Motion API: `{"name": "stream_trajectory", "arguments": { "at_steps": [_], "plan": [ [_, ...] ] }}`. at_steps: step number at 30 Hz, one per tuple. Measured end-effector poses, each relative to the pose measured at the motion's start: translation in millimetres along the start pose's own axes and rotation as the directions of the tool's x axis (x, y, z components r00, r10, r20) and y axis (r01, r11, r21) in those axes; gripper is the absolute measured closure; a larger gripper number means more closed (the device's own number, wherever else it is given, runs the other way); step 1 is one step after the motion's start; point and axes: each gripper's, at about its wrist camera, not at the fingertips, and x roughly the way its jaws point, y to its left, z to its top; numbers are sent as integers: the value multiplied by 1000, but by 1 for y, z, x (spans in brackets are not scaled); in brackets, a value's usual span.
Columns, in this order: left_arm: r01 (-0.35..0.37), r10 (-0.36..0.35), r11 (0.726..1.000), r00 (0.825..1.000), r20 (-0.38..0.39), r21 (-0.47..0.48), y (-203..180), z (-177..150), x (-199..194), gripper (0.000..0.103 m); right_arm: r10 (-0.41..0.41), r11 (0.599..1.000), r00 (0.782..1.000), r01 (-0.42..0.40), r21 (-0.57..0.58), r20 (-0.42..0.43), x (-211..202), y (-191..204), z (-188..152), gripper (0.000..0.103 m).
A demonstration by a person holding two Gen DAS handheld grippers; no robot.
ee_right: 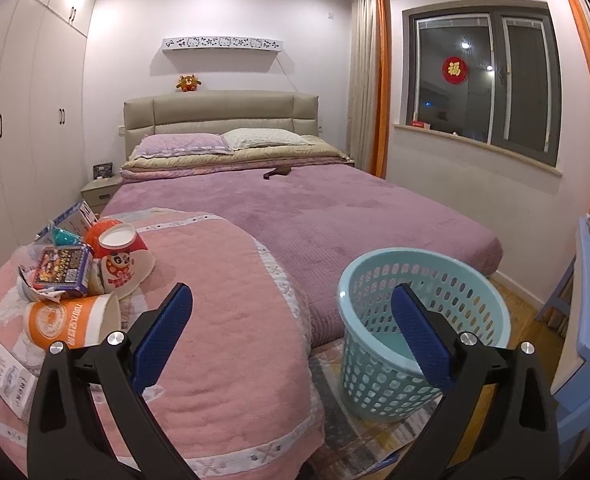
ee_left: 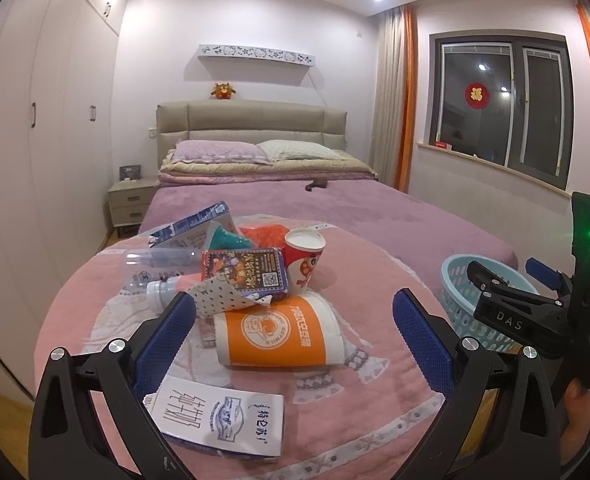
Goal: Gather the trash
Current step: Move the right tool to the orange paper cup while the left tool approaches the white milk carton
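Left wrist view: left hand-held gripper (ee_left: 293,306), jaws spread and empty, over trash pile (ee_left: 255,276) at bed's (ee_left: 375,216) foot edge; right hand-held gripper (ee_right: 291,302) likewise agape beside floor basket (ee_right: 423,320).

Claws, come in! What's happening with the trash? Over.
Left claw open, right claw open, both empty. Trash pile untouched on pink blanket. Basket empty, on the floor. Nothing blocking.

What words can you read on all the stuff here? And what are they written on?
"DAS": on the black right tool.
"纯牛奶" and "特仑苏": on the white milk carton.
"福": on the red window sticker.
Orange paper cup, purple snack box, panda cup: print too blurred to read.
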Motion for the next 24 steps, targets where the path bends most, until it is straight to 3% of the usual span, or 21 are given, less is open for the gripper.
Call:
{"name": "stream_trajectory", "arguments": {
  "at_steps": [14,24],
  "plan": [
    [-22,22,1000,1000,-6,3,7,-12,-7,7,24,1000,1000,-24,-10,5,-2,4,-2,12],
    [-41,31,997,989,-143,-67,34,-40,-4,7,191,979,981,-192,-63,-21,1,31,9,55]
  ]
}}
